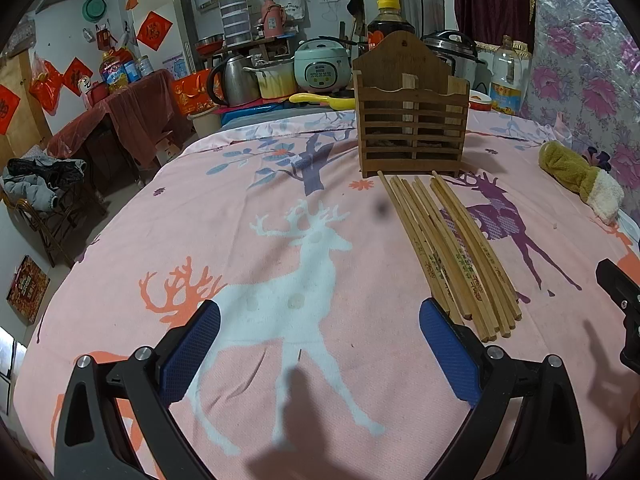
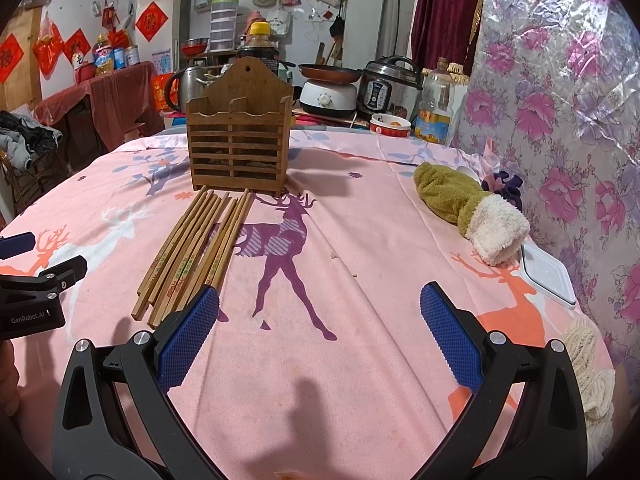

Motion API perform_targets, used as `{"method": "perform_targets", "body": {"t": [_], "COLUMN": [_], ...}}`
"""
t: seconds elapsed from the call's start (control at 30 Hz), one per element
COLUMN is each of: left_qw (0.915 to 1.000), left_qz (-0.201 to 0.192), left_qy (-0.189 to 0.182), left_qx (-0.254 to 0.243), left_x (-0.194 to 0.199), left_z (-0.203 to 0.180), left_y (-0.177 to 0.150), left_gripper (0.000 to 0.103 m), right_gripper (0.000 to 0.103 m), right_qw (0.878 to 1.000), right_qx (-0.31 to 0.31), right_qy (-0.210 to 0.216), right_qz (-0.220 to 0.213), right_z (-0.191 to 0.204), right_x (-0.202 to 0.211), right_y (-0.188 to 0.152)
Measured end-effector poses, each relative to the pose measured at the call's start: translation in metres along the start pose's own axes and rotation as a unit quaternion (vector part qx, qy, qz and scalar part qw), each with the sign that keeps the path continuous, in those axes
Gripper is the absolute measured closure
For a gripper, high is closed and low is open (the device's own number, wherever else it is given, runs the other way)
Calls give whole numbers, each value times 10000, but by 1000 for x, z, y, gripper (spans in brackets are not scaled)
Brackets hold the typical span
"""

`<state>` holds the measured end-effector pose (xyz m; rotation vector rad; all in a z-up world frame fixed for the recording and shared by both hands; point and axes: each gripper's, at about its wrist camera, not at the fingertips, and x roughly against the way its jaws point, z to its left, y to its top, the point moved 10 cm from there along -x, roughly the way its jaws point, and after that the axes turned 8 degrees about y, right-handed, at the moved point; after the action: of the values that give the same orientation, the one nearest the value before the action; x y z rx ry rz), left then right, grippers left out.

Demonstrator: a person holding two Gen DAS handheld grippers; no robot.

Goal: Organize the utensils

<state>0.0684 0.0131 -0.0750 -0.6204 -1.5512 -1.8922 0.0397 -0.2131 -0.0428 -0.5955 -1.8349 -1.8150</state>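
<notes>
here the left gripper [image 1: 320, 344] and right gripper [image 2: 320, 340] both hover wide open and empty, flanking the chopsticks [image 1: 452, 252] laid before the wooden holder [image 1: 412, 120], probably ready for loading.

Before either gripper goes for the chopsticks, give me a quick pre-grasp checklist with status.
1. Left gripper open and empty: ok.
2. Right gripper open and empty: ok.
3. Chopsticks all flat on the cloth in one bundle, none held: ok.
4. Wooden holder upright just behind the chopstick tips: ok.
5. Holder compartments free to take chopsticks: cannot tell; something dark shows through the low slats.
6. Bundle lined up between the fingers: not ok; in each wrist view the near ends lie by one blue pad, not between the two.
</notes>
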Motion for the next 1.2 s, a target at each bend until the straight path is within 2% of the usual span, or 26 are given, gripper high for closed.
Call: {"method": "perform_targets", "body": {"t": [0.77,1.2], "left_qw": [9999,9999], "left_qz": [103,149], "left_qy": [-52,-62], "left_qx": [24,25], "left_x": [0,-1], "left_z": [-2,-1], "left_y": [-19,-16], "left_gripper": [6,6], "right_gripper": [6,6], "right_qw": [10000,9992], "right_qx": [-8,-80], "right_qy": [3,-21], "right_qz": [65,381], "right_z": [-5,-7], "right_x": [0,-11], "right_y": [-7,-12]}}
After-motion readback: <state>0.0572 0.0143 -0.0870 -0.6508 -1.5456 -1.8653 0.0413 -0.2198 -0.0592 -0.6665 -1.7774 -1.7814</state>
